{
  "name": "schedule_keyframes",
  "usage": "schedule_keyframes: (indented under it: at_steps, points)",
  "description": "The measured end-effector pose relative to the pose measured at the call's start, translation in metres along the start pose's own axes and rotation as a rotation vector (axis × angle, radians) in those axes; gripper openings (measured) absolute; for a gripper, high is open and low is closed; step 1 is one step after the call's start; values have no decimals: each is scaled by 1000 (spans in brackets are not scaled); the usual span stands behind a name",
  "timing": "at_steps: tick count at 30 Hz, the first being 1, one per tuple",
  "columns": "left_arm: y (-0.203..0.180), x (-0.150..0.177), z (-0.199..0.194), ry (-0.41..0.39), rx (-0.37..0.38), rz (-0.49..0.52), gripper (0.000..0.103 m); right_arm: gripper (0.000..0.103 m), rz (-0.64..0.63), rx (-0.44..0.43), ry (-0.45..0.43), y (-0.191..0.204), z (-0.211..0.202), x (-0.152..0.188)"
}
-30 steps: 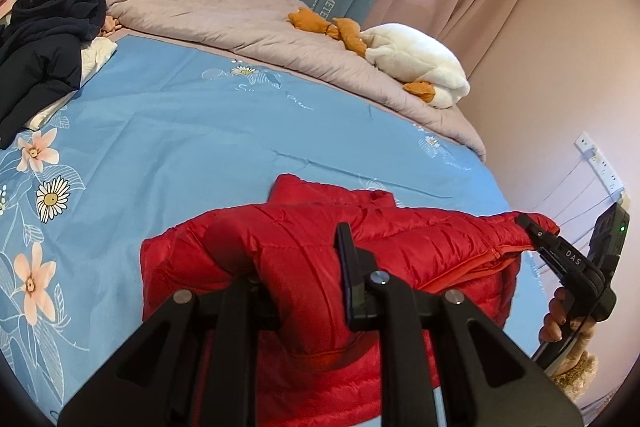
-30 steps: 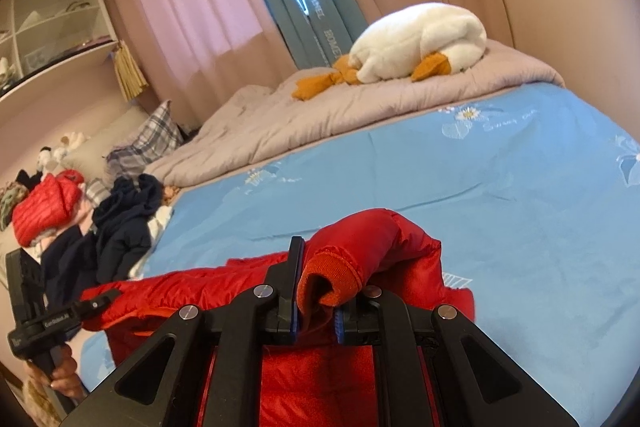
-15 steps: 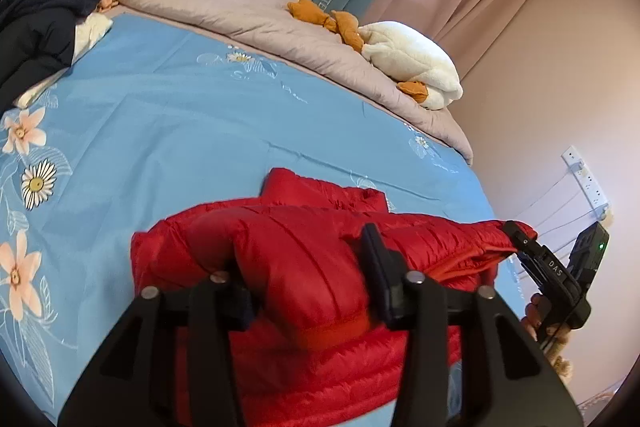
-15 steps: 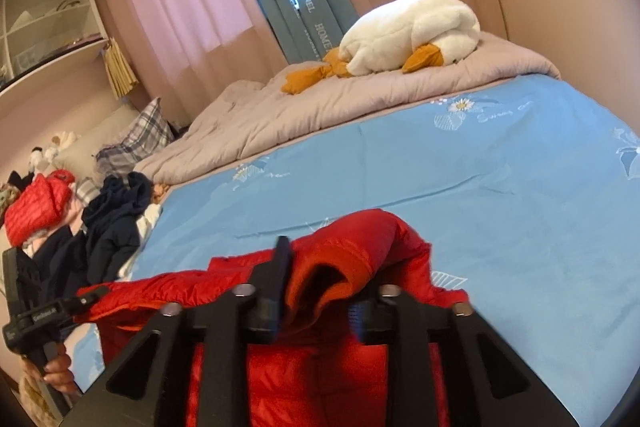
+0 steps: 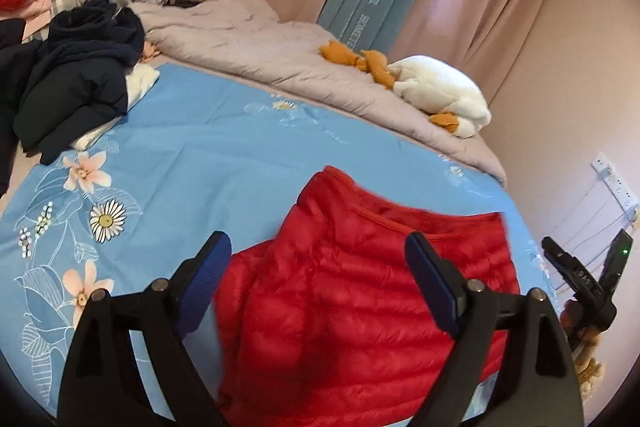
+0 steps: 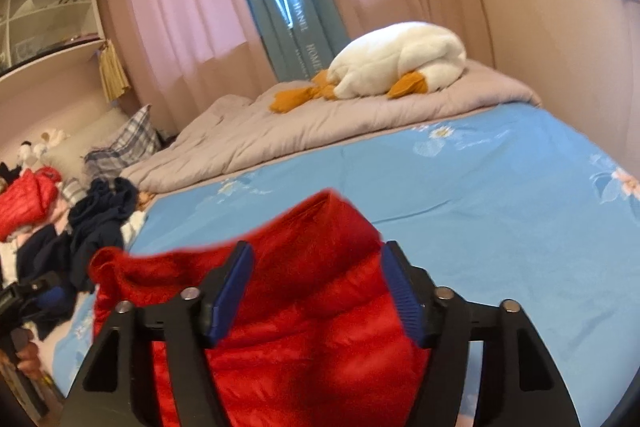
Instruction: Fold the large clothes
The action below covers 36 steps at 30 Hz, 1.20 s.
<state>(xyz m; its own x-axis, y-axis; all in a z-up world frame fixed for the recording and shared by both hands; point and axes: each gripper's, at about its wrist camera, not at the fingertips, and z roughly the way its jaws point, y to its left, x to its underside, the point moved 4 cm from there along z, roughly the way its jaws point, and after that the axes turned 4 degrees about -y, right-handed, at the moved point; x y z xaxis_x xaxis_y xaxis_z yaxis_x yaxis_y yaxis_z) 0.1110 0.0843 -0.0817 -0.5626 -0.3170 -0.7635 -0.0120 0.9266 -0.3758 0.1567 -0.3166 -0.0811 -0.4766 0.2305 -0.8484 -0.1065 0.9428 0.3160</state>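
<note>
Red jacket [image 5: 360, 291] lies released between both claws, left claw [image 5: 316, 283] and right claw [image 6: 316, 287] just opened wide.

both tools' jaws opened, red jacket [image 5: 360, 291] released

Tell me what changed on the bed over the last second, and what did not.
Both grippers let go of the red jacket. The left gripper and right gripper have just been opening their jaws, which were clamped on raised folds of it; the fabric has dropped flat onto the blue sheet. The dark clothes, grey quilt and plush duck stayed put.
</note>
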Motion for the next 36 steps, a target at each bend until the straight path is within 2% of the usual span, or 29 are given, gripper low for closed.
schedule_keyframes:
  at_steps: [6,12,15,18,19,20,23,24,25,26,27,31,36]
  points:
    - [13,1,36,74,-41,15,89,67,-19,36,63,-9,14,4]
    - [17,10,85,175,-121,81,87,67,-57,53,196,-13,46,15]
    - [19,15,102,207,-118,99,81,67,-82,53,264,-14,63,23]
    - [24,20,115,243,-108,93,68,67,-106,66,311,-16,76,30]
    - [25,21,118,253,-112,91,61,67,-114,70,327,-18,82,31]
    - [26,20,122,258,-116,88,49,67,-122,71,342,-19,87,31]
    - [30,21,129,271,-113,73,26,66,-128,70,378,-22,100,32]
    - [29,21,130,272,-104,64,20,64,-122,74,387,-24,105,32]
    - [29,21,130,271,-103,68,12,46,-124,75,394,-24,106,32]
    - [28,20,127,257,-119,81,11,12,-129,91,395,-25,107,32]
    - [27,19,124,243,-130,85,10,3,-139,124,383,-26,106,31]
    - [26,7,109,189,-117,55,9,2,-126,103,295,-22,84,19]
    - [13,-10,96,120,-119,94,9,1,-114,101,179,-13,57,-8]
